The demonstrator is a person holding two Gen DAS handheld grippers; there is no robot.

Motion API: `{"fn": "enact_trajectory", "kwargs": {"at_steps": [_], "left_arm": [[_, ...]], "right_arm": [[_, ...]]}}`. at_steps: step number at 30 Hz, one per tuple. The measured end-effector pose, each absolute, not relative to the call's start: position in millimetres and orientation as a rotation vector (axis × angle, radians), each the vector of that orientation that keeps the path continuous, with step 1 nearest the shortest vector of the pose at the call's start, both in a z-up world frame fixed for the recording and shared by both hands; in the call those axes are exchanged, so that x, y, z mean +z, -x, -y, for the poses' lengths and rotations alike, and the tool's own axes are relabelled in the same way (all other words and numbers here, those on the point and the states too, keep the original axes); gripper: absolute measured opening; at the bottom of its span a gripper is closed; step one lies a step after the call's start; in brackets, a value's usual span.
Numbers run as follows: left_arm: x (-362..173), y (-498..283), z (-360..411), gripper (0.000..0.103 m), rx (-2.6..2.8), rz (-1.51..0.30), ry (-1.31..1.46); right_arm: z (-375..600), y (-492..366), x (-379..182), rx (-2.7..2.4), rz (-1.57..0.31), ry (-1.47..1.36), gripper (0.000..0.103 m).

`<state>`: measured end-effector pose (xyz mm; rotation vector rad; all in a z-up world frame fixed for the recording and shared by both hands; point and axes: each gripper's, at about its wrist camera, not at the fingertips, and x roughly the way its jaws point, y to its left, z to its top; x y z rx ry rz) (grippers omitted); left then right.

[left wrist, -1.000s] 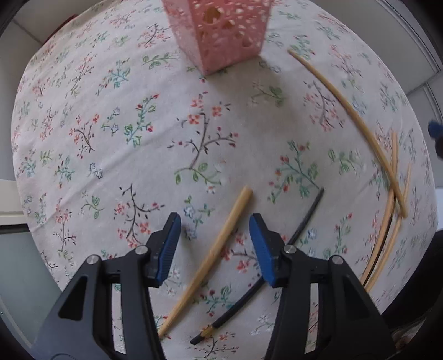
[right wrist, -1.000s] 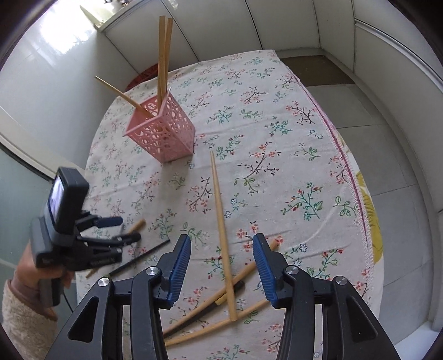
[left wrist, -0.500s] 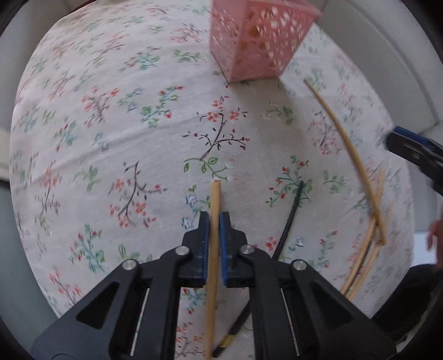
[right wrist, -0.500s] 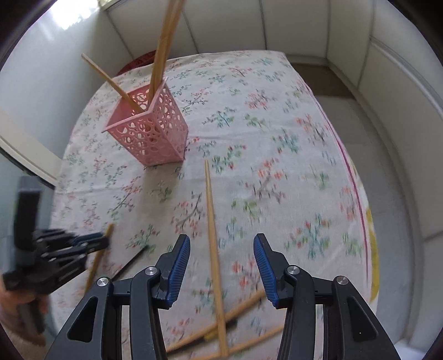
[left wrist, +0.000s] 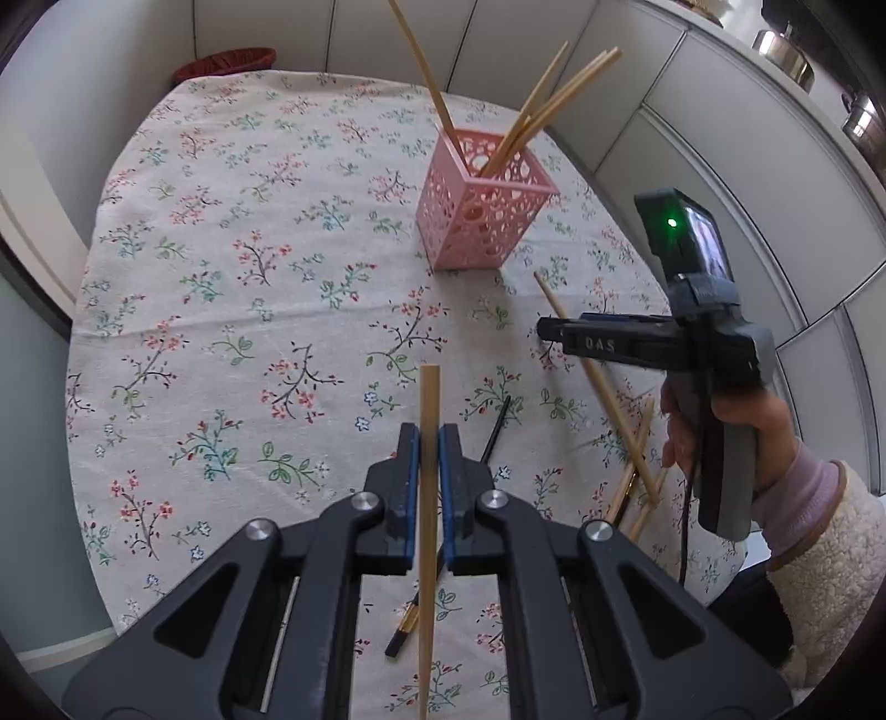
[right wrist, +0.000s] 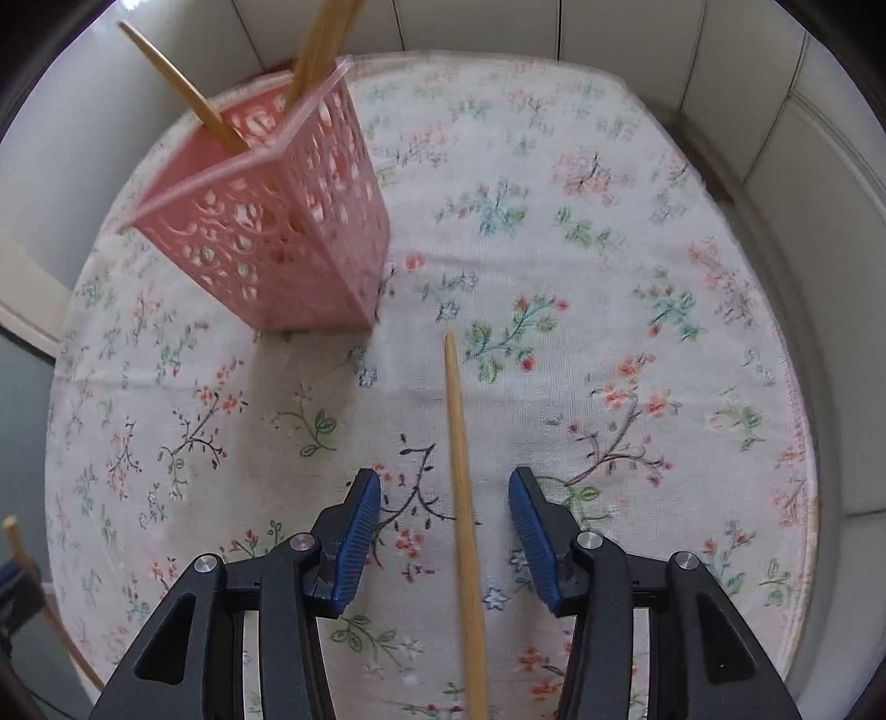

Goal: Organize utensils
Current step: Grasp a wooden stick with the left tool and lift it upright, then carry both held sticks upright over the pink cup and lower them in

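My left gripper (left wrist: 427,443) is shut on a wooden chopstick (left wrist: 429,399) and holds it above the floral tablecloth. A pink perforated holder (left wrist: 483,213) stands ahead with several wooden chopsticks in it; it also shows in the right wrist view (right wrist: 277,232). My right gripper (right wrist: 444,501) is open, its jaws on either side of a wooden chopstick (right wrist: 460,454) that lies on the cloth. In the left wrist view the right gripper (left wrist: 559,331) hovers over that chopstick (left wrist: 601,382). A black chopstick (left wrist: 495,429) lies under my left gripper.
Several wooden chopsticks (left wrist: 637,476) lie crossed near the table's right edge. White cabinet panels (left wrist: 720,166) surround the round table (left wrist: 166,249). A red basket (left wrist: 224,61) sits beyond the far edge. Metal pots (left wrist: 783,52) stand on the counter.
My left gripper shut on the wooden chopstick and lifted it off the cloth. My right gripper moved forward and down, and the long chopstick now lies between its open jaws.
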<state>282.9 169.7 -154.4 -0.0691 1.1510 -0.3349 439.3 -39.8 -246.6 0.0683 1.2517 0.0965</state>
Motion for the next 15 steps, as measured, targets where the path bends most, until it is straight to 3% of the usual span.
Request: {"fn": "enact_trajectory", "kwargs": {"at_steps": [1, 2, 3, 9, 15], "left_arm": [[-152, -284, -171, 0.008, -0.33, -1.142, 0.078], [-151, -285, -171, 0.008, -0.329, -1.136, 0.089], [-150, -283, -171, 0.008, -0.33, -1.134, 0.092], [-141, -275, -167, 0.008, -0.343, -1.107, 0.095], [-110, -267, -163, 0.008, -0.347, -1.02, 0.128]], "right_arm": [[40, -442, -247, 0.094, -1.26, -0.066, 0.043], [42, -445, -247, 0.069, -1.265, -0.047, 0.021], [44, -447, -247, 0.064, -1.27, -0.053, 0.007], [68, -429, -243, 0.078, -1.226, -0.15, 0.006], [81, -386, -189, 0.123, -1.053, -0.16, 0.006]]}}
